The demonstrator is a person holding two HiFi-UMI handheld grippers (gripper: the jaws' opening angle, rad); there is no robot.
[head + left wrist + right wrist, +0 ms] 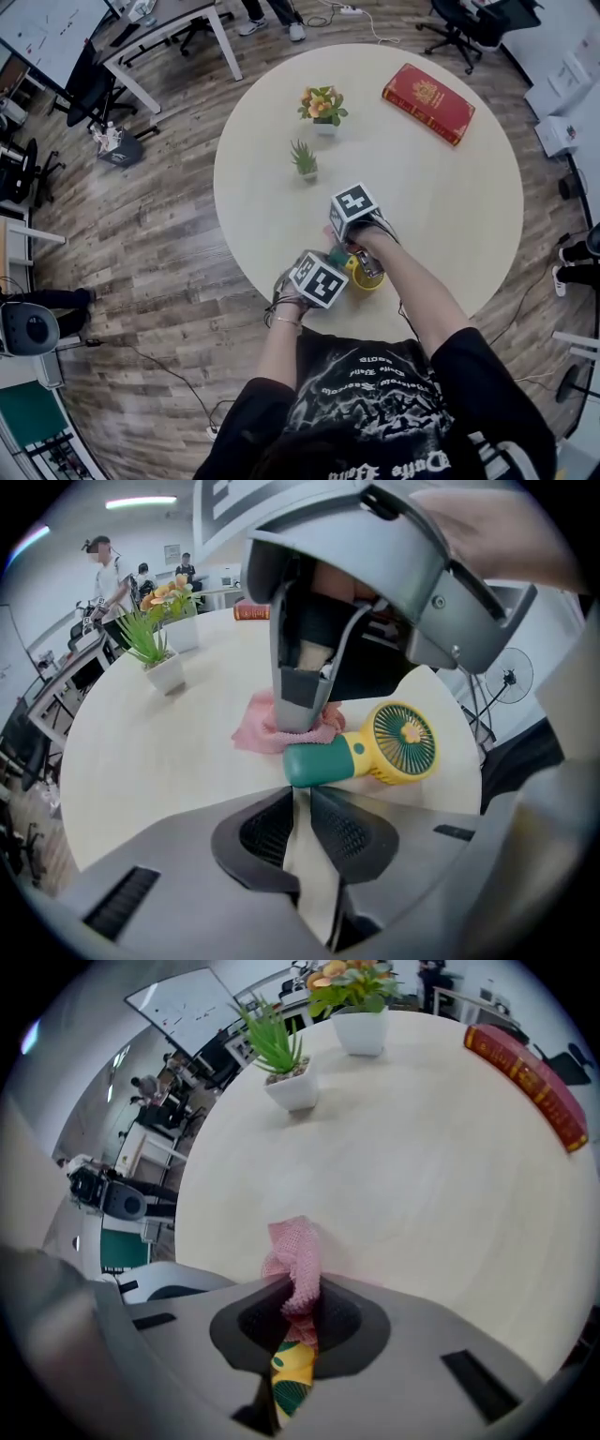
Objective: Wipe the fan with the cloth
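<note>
My left gripper (302, 794) pointed steeply down at the round table (141, 752), and its jaws stood close together with only a narrow slit between the pads. Nothing was in that slit; I saw bare tabletop through it. The fan (375, 752) lay on its side just beyond my left jaw tips. Its green handle ran crosswise right in front of them, and its yellow head with the green grille lay off to their right. I could not tell whether the tips touched the handle.

My right gripper (302, 1283) was clamped on the pink mesh cloth (295, 1255). The cloth was pinched between the two pads, and a bunched fold stuck out past the tips. Through the gap on the near side of that pinch I saw a patch of the fan's yellow and green. Seen from my left gripper, the right jaws came down onto the cloth just behind the fan's handle, where the cloth spread on the table.

Well beyond both pairs of jaws stood a small spiky plant (281, 1063) in a white pot and a pot of orange flowers (354, 1002). A red book (530, 1082) lay far off to the right.
</note>
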